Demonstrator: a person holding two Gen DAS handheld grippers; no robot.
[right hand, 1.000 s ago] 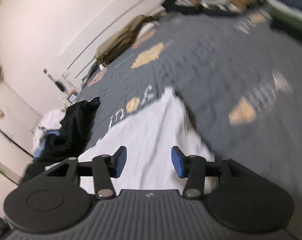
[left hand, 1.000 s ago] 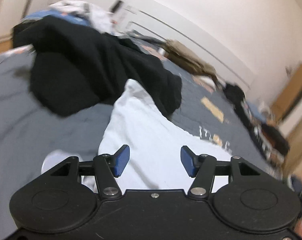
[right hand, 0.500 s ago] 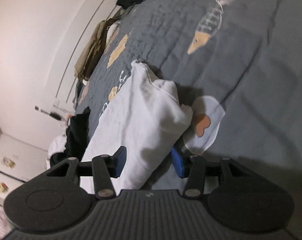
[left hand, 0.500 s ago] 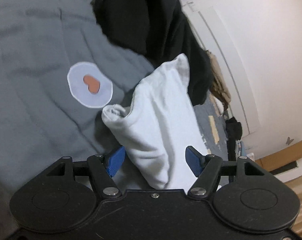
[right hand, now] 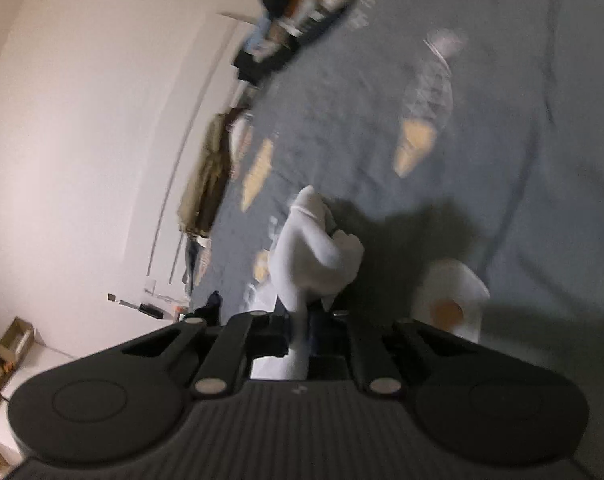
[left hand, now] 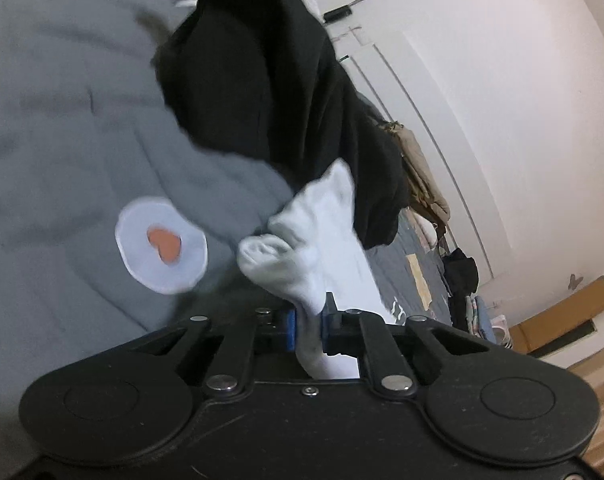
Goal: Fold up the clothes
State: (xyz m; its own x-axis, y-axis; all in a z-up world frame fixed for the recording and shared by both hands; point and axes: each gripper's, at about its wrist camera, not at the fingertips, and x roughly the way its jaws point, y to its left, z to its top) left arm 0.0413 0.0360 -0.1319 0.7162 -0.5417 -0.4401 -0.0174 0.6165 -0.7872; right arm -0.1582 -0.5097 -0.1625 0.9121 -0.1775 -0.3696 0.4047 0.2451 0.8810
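Observation:
A white garment (left hand: 309,240) lies bunched on the grey quilt (left hand: 62,152). My left gripper (left hand: 307,322) is shut on one bunched edge of it, with the cloth pinched between the blue pads. In the right wrist view the same white garment (right hand: 313,252) rises in a fold above my right gripper (right hand: 300,328), which is shut on another edge. A black garment (left hand: 270,80) lies heaped just beyond the white one.
The quilt has a round white patch with an orange heart (left hand: 162,244) and fish motifs (right hand: 421,120). A tan garment (right hand: 206,176) lies by the white wall (left hand: 501,80). More clothes (right hand: 302,8) are piled at the bed's far end.
Both grippers went from open around the folded white garment to shut on its edges. The cloth is now bunched up tighter between them.

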